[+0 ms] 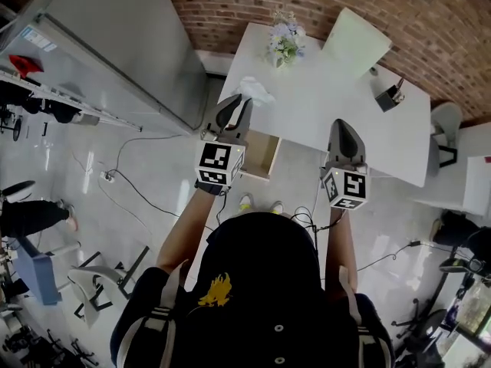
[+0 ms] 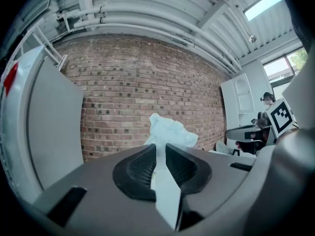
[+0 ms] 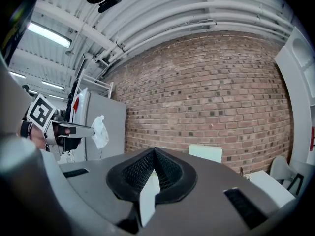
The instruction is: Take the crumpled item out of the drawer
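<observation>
The crumpled item [image 1: 254,90] is a wad of white paper, and my left gripper [image 1: 242,102] is shut on its lower edge, holding it up over the near left corner of the white table [image 1: 337,106]. In the left gripper view the wad [image 2: 170,132] sticks up from between the pinched jaws of the left gripper [image 2: 161,146]. The wooden drawer [image 1: 261,154] stands pulled out under the table edge, just right of that gripper. My right gripper [image 1: 343,123] hovers by the table's front edge, its jaws [image 3: 154,151] shut on nothing. The right gripper view shows the held wad [image 3: 100,131] at left.
A vase of flowers [image 1: 285,43] and a black holder [image 1: 391,96] stand on the table, with a white chair [image 1: 354,41] behind it and a brick wall [image 1: 430,14] beyond. A large whiteboard [image 1: 115,44] leans at left. Cables [image 1: 130,182] run across the floor.
</observation>
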`<state>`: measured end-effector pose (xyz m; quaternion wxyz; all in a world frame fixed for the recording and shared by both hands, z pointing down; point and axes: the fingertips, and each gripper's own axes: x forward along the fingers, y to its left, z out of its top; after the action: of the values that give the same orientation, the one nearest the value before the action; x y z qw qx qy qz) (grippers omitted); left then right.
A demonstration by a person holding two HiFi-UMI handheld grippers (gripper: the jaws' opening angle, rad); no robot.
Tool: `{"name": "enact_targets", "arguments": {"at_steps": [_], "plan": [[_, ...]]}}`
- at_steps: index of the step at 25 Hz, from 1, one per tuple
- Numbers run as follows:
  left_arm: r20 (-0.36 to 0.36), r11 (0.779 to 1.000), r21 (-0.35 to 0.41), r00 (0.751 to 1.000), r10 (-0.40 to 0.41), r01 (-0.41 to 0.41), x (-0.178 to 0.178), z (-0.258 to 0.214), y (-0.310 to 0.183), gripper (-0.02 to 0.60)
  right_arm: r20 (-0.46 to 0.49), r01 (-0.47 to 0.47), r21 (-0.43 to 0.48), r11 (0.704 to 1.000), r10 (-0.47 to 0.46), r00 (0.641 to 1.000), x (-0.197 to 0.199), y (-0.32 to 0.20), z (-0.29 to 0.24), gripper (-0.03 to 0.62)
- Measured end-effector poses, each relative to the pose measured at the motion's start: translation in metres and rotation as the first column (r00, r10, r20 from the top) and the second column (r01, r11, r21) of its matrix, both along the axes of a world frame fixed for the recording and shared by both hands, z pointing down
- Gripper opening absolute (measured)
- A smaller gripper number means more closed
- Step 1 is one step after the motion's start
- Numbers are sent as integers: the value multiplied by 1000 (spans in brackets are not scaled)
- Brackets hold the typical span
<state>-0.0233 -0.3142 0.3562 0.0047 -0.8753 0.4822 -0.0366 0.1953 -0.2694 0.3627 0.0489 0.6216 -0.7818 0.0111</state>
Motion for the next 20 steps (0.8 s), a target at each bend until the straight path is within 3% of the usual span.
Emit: {"name": "enact_targets", "arguments": {"at_steps": [8,20], "plan": [[-22,996,86,1000,3,-1,0,-40,-5,72,-11,-8,66,998,9,1000,0,-8,-29,25],[-18,997,81,1000,10,-9,7,-41,-6,72,-27,-18,83,996,21,999,4,-5,-37,25]]}}
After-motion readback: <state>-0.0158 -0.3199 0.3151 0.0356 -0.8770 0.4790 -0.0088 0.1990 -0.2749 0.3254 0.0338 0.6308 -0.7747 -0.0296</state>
